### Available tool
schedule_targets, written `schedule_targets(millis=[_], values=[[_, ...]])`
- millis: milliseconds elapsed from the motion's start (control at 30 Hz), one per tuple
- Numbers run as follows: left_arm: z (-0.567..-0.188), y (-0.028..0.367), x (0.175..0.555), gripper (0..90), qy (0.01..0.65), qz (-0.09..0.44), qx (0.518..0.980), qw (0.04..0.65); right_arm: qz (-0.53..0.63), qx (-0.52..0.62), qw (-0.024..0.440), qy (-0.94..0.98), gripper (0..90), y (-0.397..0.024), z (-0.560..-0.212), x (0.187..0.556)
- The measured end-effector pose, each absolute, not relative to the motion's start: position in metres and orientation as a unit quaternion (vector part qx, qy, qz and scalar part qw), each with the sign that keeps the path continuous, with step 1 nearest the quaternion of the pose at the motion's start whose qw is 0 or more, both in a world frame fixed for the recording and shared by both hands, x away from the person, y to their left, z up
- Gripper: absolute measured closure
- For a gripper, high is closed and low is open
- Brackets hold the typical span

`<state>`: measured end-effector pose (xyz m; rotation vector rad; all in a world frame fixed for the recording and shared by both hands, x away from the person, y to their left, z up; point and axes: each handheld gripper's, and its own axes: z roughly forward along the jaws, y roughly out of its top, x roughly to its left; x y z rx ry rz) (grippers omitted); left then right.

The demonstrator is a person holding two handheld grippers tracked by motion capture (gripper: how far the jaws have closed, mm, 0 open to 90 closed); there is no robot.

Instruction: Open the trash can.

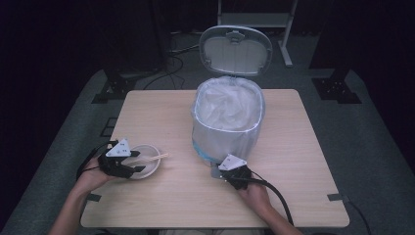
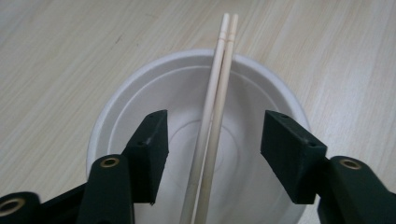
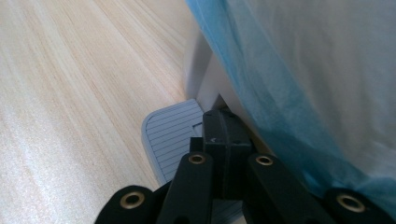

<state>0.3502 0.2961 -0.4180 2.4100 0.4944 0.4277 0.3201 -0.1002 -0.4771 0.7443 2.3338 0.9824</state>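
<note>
I see a white bowl [image 2: 154, 93], pale wooden chopsticks [image 2: 215, 107], black tongs [image 2: 212, 156], a ridged grey pedal [image 3: 172, 135], and a blue-edged white liner [image 3: 299, 70].

Pale wood bench [image 1: 161, 112], lined pedal bin [image 1: 226, 125] at centre, white bowl [image 1: 147, 169] with chopsticks [image 1: 151, 158] at eight o'clock
</note>
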Motion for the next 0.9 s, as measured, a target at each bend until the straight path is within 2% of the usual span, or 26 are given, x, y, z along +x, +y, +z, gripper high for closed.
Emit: schedule_targets(millis=[733, 900], values=[[-0.428, 0.289, 0.369, 64.5, 0.187, 0.121, 0.938, 0.264, 0.358, 0.268, 0.253, 0.858, 90.0, -0.100, -0.477, 0.320], [-0.430, 0.288, 0.371, 78.3, 0.186, 0.113, 0.941, 0.259, 0.359, 0.267, 0.253, 0.858, 90.0, -0.100, -0.477, 0.320]])
